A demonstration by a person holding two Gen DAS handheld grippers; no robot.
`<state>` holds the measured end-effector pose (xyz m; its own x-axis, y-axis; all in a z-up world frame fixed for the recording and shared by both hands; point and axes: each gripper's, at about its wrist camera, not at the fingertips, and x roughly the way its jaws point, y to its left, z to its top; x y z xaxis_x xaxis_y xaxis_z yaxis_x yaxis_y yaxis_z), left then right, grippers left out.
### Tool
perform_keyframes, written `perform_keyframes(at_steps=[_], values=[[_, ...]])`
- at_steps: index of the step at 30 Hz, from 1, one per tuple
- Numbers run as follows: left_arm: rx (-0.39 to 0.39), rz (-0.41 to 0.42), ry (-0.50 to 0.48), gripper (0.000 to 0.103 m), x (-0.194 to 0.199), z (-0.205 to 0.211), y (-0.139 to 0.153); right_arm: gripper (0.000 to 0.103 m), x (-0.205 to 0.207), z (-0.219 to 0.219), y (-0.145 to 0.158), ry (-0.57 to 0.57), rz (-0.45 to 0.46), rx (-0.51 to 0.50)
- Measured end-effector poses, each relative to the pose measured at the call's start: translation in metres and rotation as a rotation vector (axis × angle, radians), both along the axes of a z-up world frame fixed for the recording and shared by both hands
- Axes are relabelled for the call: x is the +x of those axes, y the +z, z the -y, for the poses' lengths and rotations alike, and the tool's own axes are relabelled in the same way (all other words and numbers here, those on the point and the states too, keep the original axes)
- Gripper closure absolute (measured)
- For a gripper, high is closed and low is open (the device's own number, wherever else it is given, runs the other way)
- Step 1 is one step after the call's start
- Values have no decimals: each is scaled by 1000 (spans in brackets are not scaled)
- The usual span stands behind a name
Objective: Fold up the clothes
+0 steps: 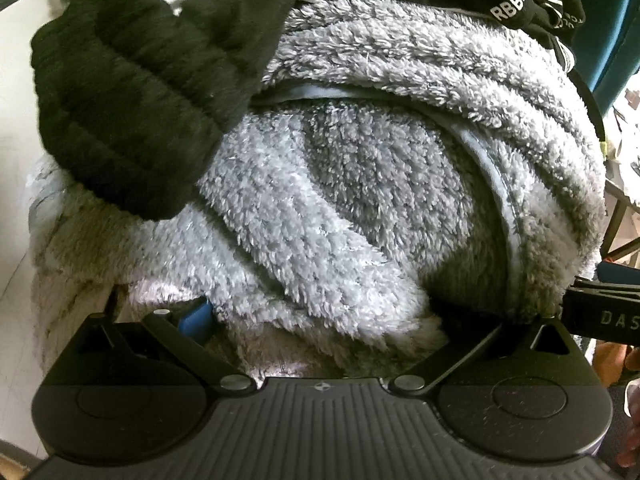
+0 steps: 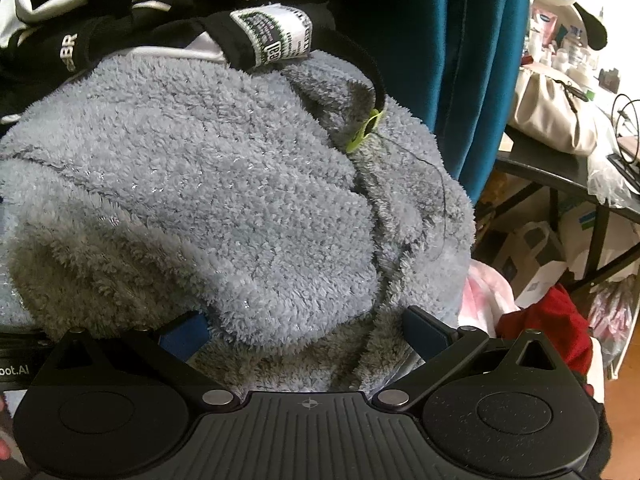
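A thick grey fluffy garment fills the left wrist view, bunched in folds with a smooth grey trim curving across it. My left gripper is pushed into its near edge, jaws spread wide; only the left blue pad shows, the other is buried in fleece. The right wrist view shows the same fluffy garment as a rounded heap. My right gripper stands open against it, both blue pads visible with fleece between them.
A black fleece garment lies over the heap's upper left. A black garment with white lettering and a care label drapes the top. Teal fabric hangs behind. A dark table, bags and red cloth crowd the right.
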<state>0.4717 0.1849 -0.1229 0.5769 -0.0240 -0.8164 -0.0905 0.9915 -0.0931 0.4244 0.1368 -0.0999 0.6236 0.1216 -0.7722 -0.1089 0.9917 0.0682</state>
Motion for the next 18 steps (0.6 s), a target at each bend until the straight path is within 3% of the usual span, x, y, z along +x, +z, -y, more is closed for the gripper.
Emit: perform_keyframes(at_steps=[3,6,13,18], values=[[2,-13,13,0,-1,5,12,1,-8,9,9,1,3,20],[21,25,11,0,-9,15,22,1,-20,25,23,4,38,59],[99,67,-17,0,-42,59,47,1,-52,99,60,-57,108,142],[88,73,-49,0,-83,96,57,1,-78,153,57,-79,70,128]])
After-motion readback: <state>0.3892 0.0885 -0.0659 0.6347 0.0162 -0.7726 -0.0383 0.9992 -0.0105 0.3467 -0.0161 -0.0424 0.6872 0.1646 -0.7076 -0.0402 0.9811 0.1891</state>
